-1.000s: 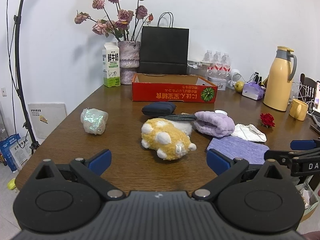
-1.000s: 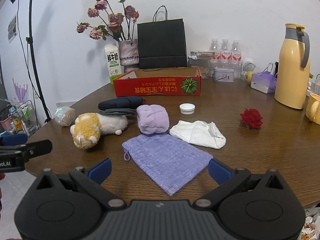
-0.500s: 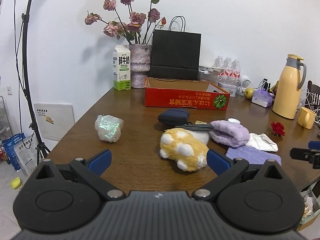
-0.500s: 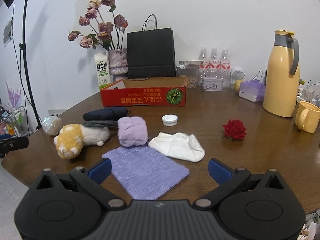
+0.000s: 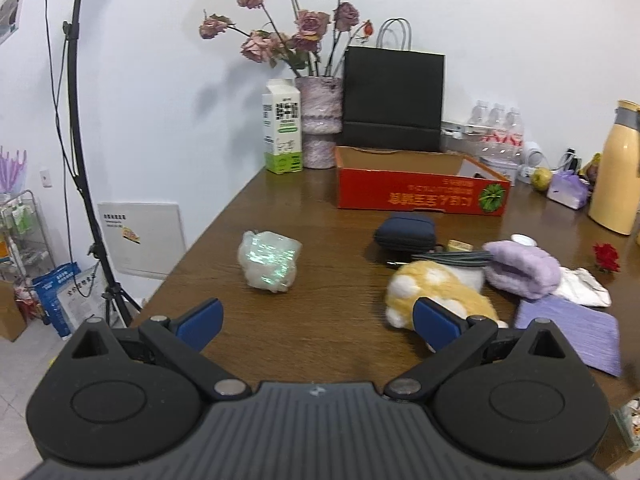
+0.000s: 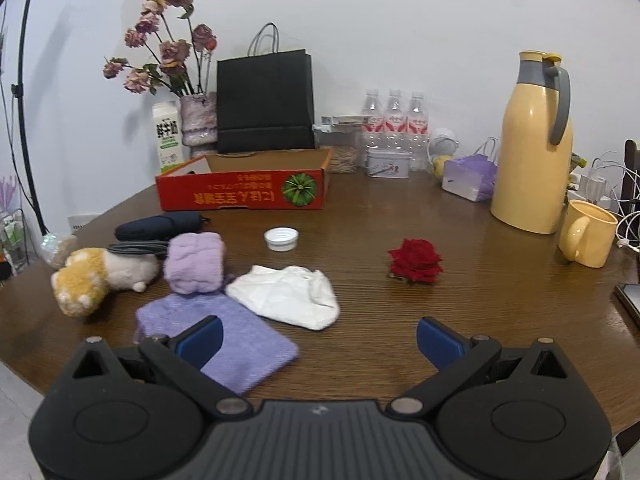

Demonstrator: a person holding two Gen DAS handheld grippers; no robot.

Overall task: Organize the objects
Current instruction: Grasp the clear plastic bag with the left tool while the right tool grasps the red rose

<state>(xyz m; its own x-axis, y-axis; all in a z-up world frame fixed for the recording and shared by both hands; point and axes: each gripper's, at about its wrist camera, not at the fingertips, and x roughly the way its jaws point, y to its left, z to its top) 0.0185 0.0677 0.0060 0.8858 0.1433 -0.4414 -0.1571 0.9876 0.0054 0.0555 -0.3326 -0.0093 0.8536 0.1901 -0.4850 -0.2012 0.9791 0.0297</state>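
**Both jaws spread wide, nothing held, soft clutter ahead**

Left gripper (image 5: pixel 316 320) and right gripper (image 6: pixel 318 338) hover empty at the near table edge. Nearest the right jaws lies a flat lilac pouch (image 6: pixel 224 340), then a white cloth (image 6: pixel 288 300). Beside the left gripper's right finger sits a yellow plush toy (image 5: pixel 436 292): light, squashy, likely best pinched across its body. Farthest stands the red box (image 6: pixel 244 192), its printed writing upside down and unreadable.

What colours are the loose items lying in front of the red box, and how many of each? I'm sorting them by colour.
Purple: 2, fluffy roll, flat pouch
White: 2, cloth, cap
Dark blue: 1, case
Yellow-white: 1, plush toy
Red: 1, rose
Iridescent: 1, bundle
Total: 8
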